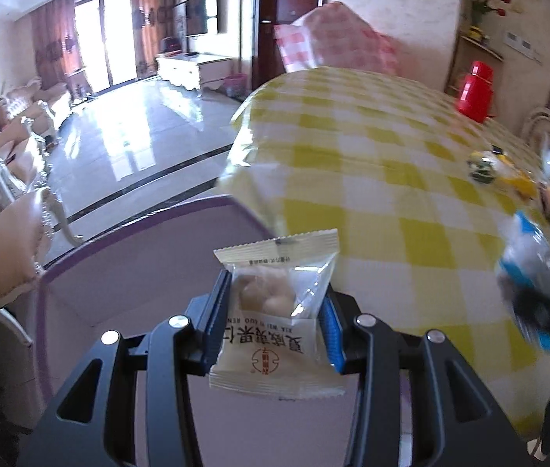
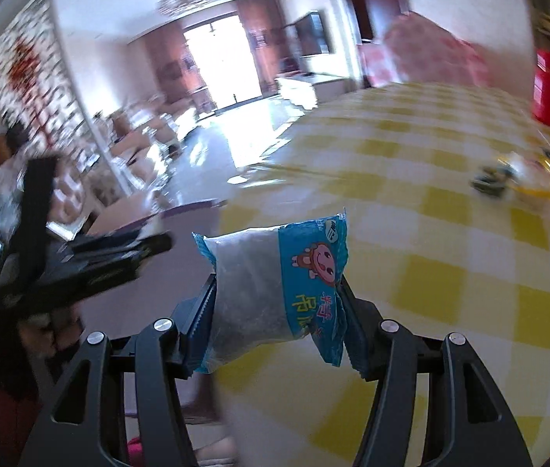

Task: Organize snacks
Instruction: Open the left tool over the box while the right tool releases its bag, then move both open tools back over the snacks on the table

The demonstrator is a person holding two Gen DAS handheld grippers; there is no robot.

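A: Listing held stock: left gripper (image 1: 275, 307) clamps nut packet (image 1: 275, 311) mid-body, over purple bin (image 1: 127, 272).
B: Right gripper (image 2: 278, 303) pinches blue snack pack (image 2: 275, 295), above checked table (image 2: 450, 233). Both light, crinkly, slippery; contents prob. crushable.

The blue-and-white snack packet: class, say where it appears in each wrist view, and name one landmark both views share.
Left wrist view: blue-and-white snack packet blurred at the right edge, over the checked tablecloth.
Right wrist view: bottom centre, pinched between the jaws of the right gripper.
Shared landmark: the red container at the table's far side.
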